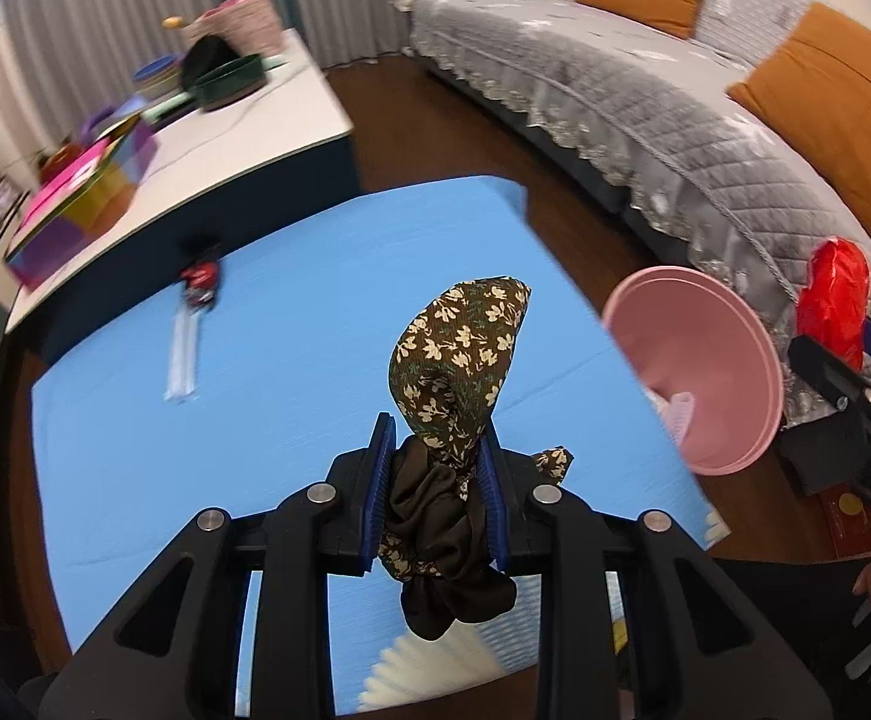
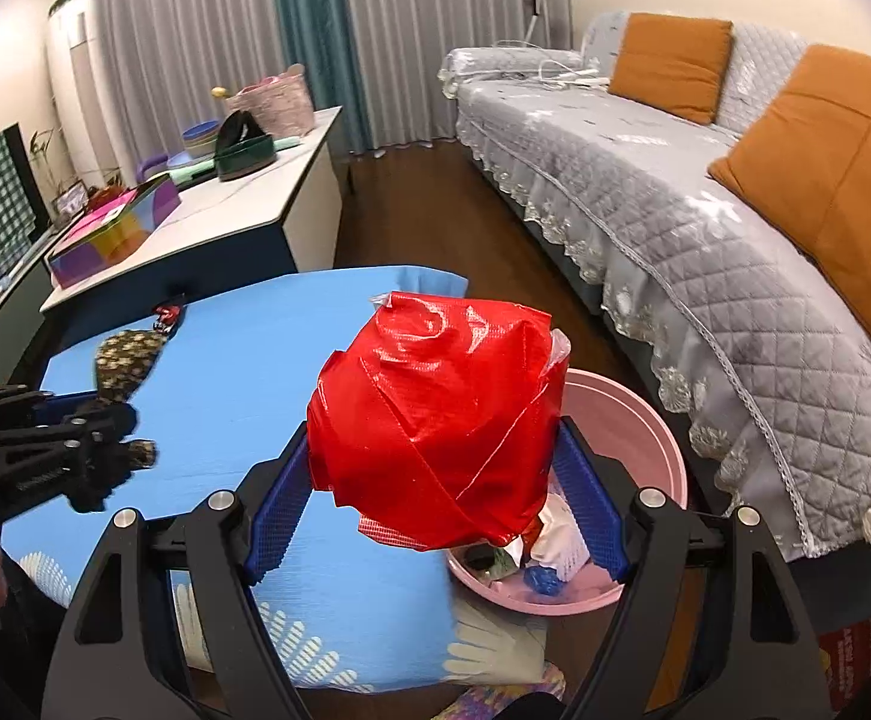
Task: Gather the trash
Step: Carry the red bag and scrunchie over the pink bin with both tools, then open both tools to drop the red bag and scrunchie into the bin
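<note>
My left gripper [image 1: 435, 480] is shut on a dark floral fabric scrunchie [image 1: 453, 354], held above the blue mat [image 1: 255, 324]; the same gripper [image 2: 108, 438] shows at the left of the right wrist view. My right gripper [image 2: 435, 480] is shut on a crumpled red plastic bag [image 2: 435, 414], just left of and above the pink bin [image 2: 627, 414]. The pink bin [image 1: 699, 360] holds several scraps. In the left wrist view the red bag [image 1: 834, 300] sticks up beyond the bin. A small red and black wrapper with a pale strip [image 1: 195, 300] lies on the mat.
A white-topped low table [image 1: 255, 120] with colourful boxes and bowls stands beyond the mat. A grey quilted sofa [image 2: 705, 240] with orange cushions runs along the right. White gloves [image 2: 495, 648] lie at the mat's near edge on the dark wood floor.
</note>
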A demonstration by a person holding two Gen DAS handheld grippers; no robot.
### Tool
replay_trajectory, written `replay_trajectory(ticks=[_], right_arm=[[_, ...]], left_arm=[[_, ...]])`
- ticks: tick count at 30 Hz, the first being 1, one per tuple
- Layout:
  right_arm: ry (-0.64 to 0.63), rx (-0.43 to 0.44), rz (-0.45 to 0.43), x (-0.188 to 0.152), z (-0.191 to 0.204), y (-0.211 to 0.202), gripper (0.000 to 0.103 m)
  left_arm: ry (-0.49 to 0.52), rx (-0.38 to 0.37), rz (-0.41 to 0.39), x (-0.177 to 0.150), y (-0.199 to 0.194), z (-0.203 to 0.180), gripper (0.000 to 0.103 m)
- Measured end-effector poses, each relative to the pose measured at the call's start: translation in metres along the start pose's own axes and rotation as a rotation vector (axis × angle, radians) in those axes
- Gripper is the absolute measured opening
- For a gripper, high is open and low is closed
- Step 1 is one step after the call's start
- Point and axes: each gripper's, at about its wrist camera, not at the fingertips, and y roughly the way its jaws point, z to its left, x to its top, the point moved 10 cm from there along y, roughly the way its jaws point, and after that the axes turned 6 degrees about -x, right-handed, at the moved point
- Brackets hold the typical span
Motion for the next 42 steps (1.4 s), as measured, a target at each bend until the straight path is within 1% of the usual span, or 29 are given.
replay_trajectory(ticks=[4, 6, 9, 10, 12, 13, 15, 19, 23, 29, 39, 41, 42], right_arm=[[0.012, -0.024, -0.004, -0.002, -0.018, 0.002, 0.077], [0.029, -0.046, 0.010, -0.004, -0.032, 0.007, 0.077], [0.058, -0.061, 0.009, -0.004, -0.050, 0.008, 0.077], [0.061, -0.075, 0.004, -0.004, -0.056, 0.008, 0.077], [0.067, -0.106, -0.004, -0.006, -0.069, 0.010, 0.077], [0.075, -0.116, 0.008, -0.009, -0.075, 0.014, 0.077], [0.088, -0.107, 0.032, -0.012, -0.081, 0.020, 0.077], [0.097, -0.109, 0.028, -0.009, -0.090, 0.026, 0.077], [0.118, -0.120, 0.059, -0.010, -0.099, 0.041, 0.077], [0.125, -0.148, 0.078, -0.010, -0.111, 0.053, 0.077], [0.115, -0.181, 0.139, -0.021, -0.125, 0.073, 0.077], [0.117, -0.185, 0.145, -0.022, -0.126, 0.076, 0.077], [0.117, -0.187, 0.146, -0.023, -0.127, 0.077, 0.078]], left_arm=[[0.024, -0.039, 0.016, 0.010, 0.014, -0.033, 0.027], [0.045, -0.057, 0.022, 0.015, 0.018, -0.049, 0.027], [0.084, -0.088, 0.020, 0.023, 0.026, -0.075, 0.027], [0.103, -0.109, 0.022, 0.026, 0.029, -0.086, 0.027], [0.129, -0.125, 0.024, 0.030, 0.033, -0.101, 0.027], [0.144, -0.131, 0.026, 0.033, 0.036, -0.110, 0.027], [0.166, -0.145, 0.025, 0.038, 0.040, -0.124, 0.027], [0.201, -0.162, 0.031, 0.046, 0.052, -0.148, 0.027], [0.229, -0.168, 0.044, 0.048, 0.064, -0.162, 0.027], [0.257, -0.205, 0.071, 0.051, 0.085, -0.181, 0.027], [0.247, -0.213, 0.100, 0.056, 0.115, -0.186, 0.027], [0.243, -0.220, 0.104, 0.057, 0.119, -0.188, 0.032], [0.241, -0.220, 0.105, 0.057, 0.121, -0.189, 0.039]])
